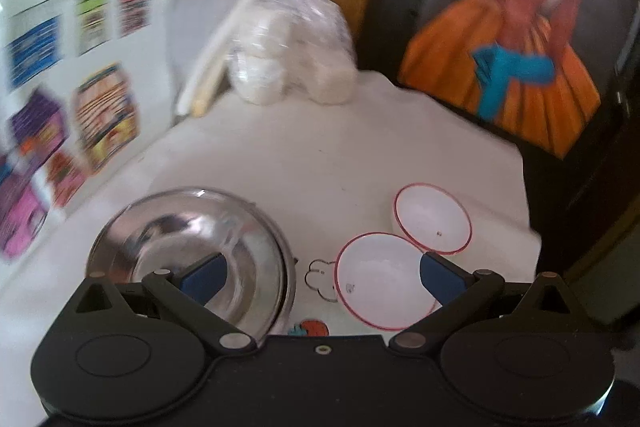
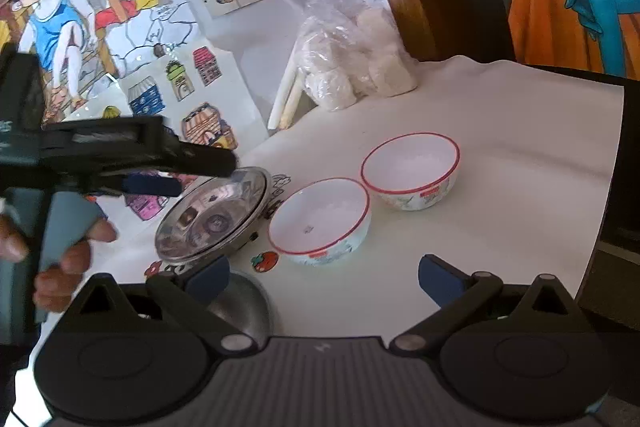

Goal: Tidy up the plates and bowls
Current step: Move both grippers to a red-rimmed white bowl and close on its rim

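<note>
A shiny steel plate (image 1: 192, 247) lies on the white table, also in the right wrist view (image 2: 212, 219), where it looks tilted. Two white bowls with red rims stand to its right: the nearer bowl (image 1: 380, 283) (image 2: 320, 221) and the farther bowl (image 1: 434, 219) (image 2: 412, 169). My left gripper (image 1: 320, 277) is open and empty, hovering over the plate and the nearer bowl; it shows in the right wrist view (image 2: 160, 183) above the plate. My right gripper (image 2: 324, 279) is open and empty, just in front of the nearer bowl. A second steel piece (image 2: 244, 307) lies under its left finger.
A plastic bag of white cups (image 1: 296, 47) (image 2: 352, 67) and a paper roll (image 2: 286, 99) stand at the table's back. Cartoon sticker sheets (image 1: 80, 75) (image 2: 192, 99) lean on the wall at left. The table's right edge (image 2: 608, 187) drops to a dark area.
</note>
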